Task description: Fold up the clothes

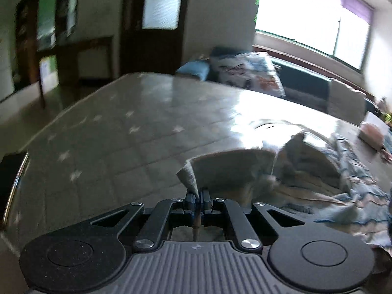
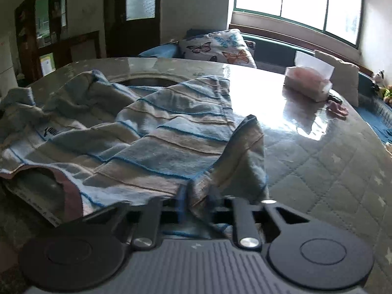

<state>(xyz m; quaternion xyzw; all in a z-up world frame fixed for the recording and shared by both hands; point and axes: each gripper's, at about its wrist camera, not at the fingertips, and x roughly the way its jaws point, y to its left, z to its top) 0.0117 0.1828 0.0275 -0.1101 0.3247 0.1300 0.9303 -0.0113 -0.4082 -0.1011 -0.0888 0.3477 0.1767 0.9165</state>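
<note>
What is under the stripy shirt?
The stripy shirt lies rumpled on a quilted table cover with stars, under glossy clear plastic. A dark round opening peeks out behind it. Anything beneath the cloth is hidden.

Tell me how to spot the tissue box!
Find the big shiny quilted table under the bright window. On its far right side sits the tissue box, pale pink with a white sheet sticking up, the only boxy thing near the striped garment.

Left claw [image 1: 198, 197] clamped on striped garment [image 1: 235, 171] corner — over quilted table [image 1: 110, 134].
</note>
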